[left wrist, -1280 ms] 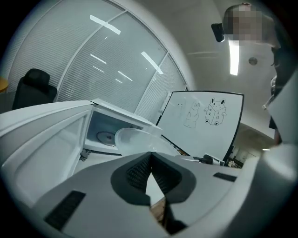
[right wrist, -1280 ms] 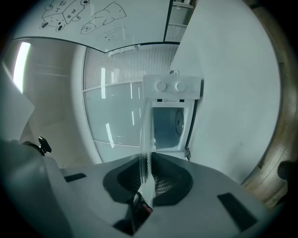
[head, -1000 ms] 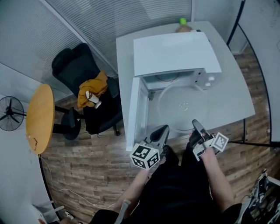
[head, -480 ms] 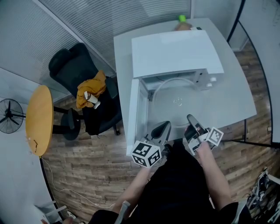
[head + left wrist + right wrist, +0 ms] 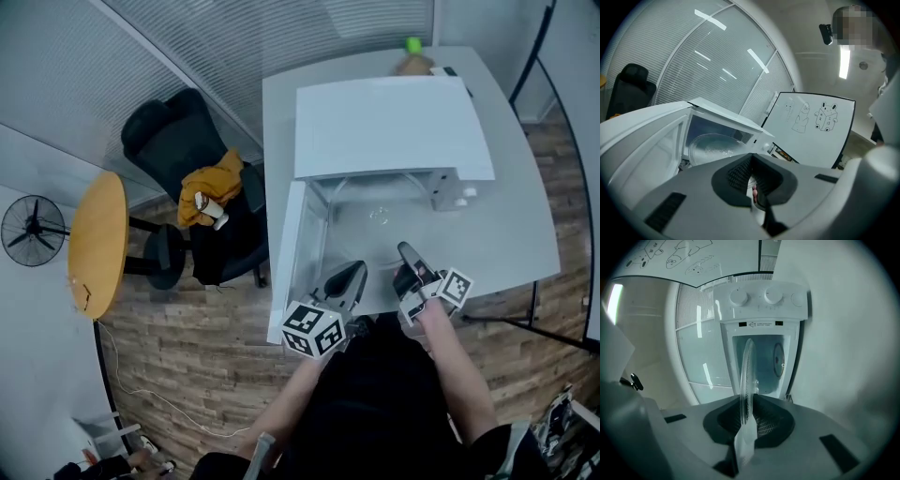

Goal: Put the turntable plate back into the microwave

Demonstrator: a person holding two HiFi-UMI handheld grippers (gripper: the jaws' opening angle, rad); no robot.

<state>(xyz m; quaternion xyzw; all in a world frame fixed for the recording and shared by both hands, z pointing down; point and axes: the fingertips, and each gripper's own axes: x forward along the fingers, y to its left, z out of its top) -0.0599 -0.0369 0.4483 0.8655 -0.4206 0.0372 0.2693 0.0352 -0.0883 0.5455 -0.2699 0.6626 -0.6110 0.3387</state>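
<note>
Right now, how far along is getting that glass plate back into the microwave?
Done: the microwave has its door open. In hand: the right gripper is clamped on the near rim of the glass plate, which sits partway into the cavity. Left: slide it fully in, seat it, let go. The left gripper is shut and empty.

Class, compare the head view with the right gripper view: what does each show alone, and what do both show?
Head view only: the black chair, round wooden table, fan and left gripper. Right gripper view only: the whiteboard sketches. Both: the open microwave and the glass turntable plate, its rim clamped in the right gripper.
</note>
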